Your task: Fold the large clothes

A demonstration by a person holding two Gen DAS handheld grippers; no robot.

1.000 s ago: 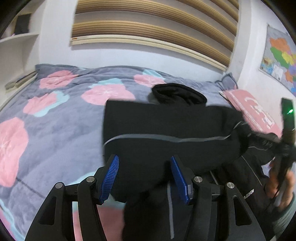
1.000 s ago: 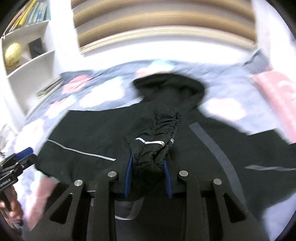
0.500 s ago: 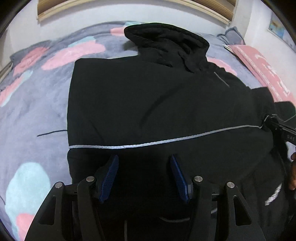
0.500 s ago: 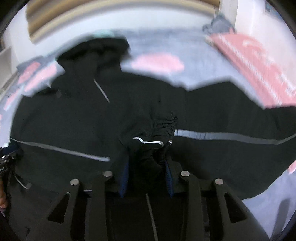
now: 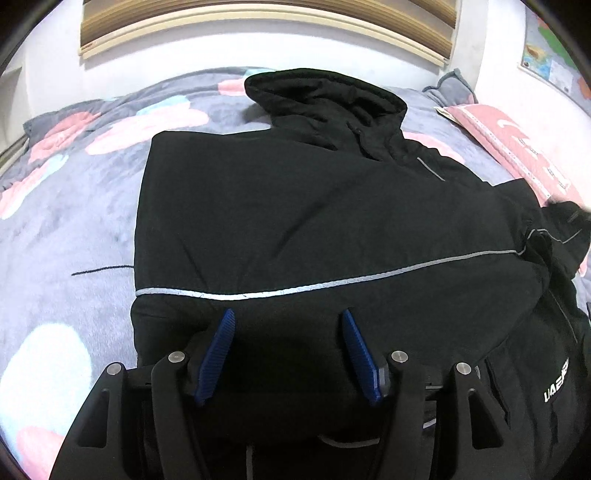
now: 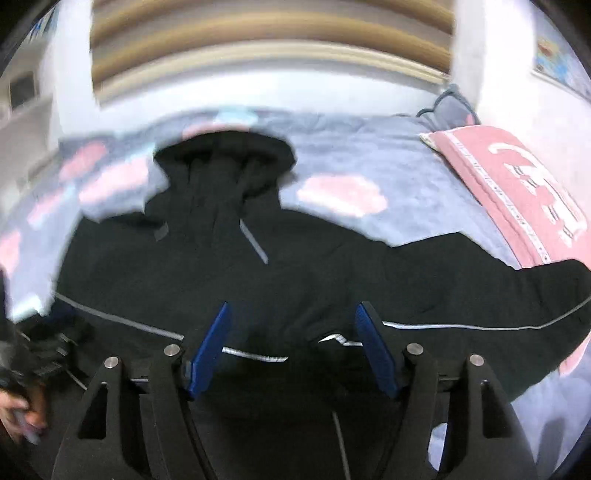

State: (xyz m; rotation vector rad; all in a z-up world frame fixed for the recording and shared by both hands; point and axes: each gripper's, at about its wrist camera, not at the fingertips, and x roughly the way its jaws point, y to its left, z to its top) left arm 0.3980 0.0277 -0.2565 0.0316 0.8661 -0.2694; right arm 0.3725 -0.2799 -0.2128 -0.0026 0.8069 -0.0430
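A black hooded jacket (image 5: 314, 221) with thin grey reflective stripes lies on the bed, its hood (image 5: 325, 99) toward the wall. Its left sleeve is folded across the body. My left gripper (image 5: 288, 350) is open, jaws wide apart, just above the folded part near the jacket's lower left. In the right wrist view the jacket (image 6: 295, 280) fills the middle, with its other sleeve (image 6: 498, 306) stretched out to the right. My right gripper (image 6: 291, 347) is open above the jacket, with the sleeve cuff lying loose between its jaws.
The bed has a grey blanket (image 5: 74, 206) with pink and blue blots. A pink pillow (image 5: 517, 147) lies at the right by the wall. A slatted headboard (image 5: 258, 22) stands behind the bed. A loose dark thread (image 5: 99, 269) lies left of the jacket.
The right gripper, shut on the sleeve cuff before, has opened and let it go on the jacket. The left gripper stayed open, dropped close over the jacket, then held nearly still.
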